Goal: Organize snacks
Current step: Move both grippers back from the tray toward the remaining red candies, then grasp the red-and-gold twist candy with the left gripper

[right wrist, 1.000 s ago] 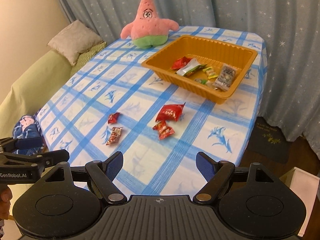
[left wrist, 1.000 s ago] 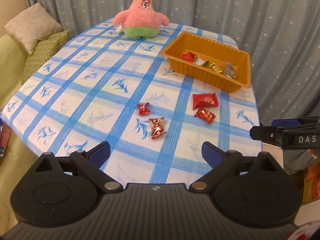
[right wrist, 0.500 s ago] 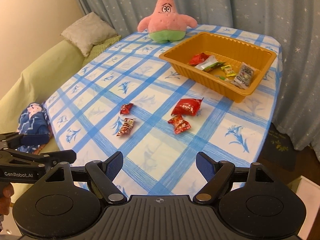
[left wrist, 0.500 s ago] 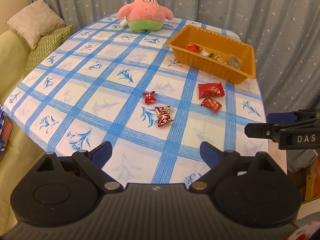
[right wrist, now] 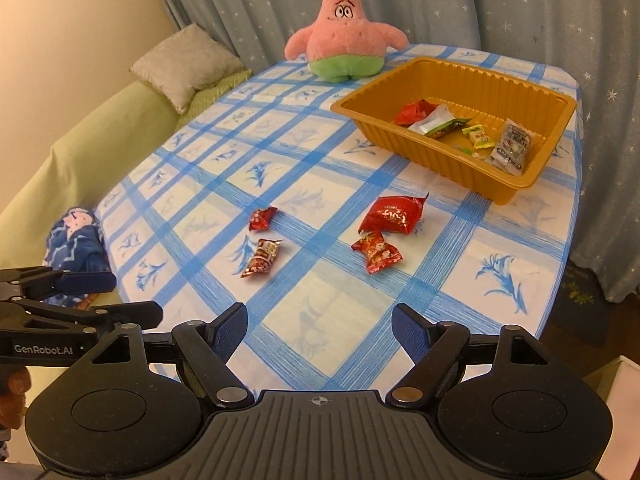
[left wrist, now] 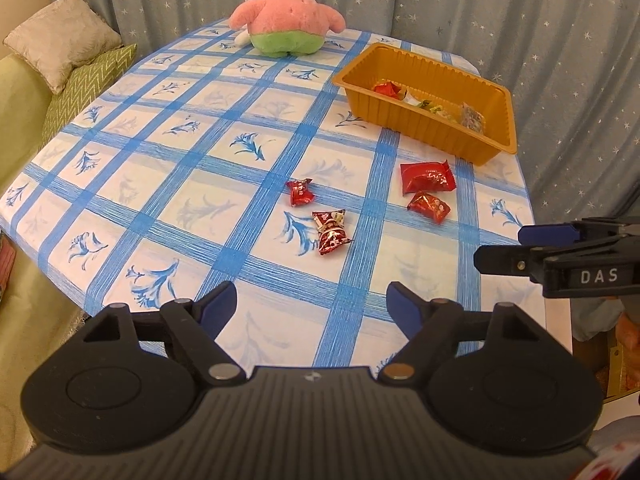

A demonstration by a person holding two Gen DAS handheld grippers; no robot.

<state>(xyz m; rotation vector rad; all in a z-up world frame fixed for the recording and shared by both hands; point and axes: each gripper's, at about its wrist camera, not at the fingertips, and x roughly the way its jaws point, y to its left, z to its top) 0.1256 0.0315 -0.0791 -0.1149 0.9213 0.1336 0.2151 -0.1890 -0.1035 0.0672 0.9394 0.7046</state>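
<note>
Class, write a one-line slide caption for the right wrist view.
Open right gripper faces four red foil snack packets lying loose on the blue-checked tablecloth before the orange plastic tray.

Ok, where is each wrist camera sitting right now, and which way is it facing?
Left wrist: behind the open left gripper, over the table's near edge, facing the loose snacks and tray; right gripper at the right edge.
Right wrist: behind the open right gripper, facing likewise; left gripper at the left edge.
Shared: tablecloth, snacks, tray, plush toy.
</note>
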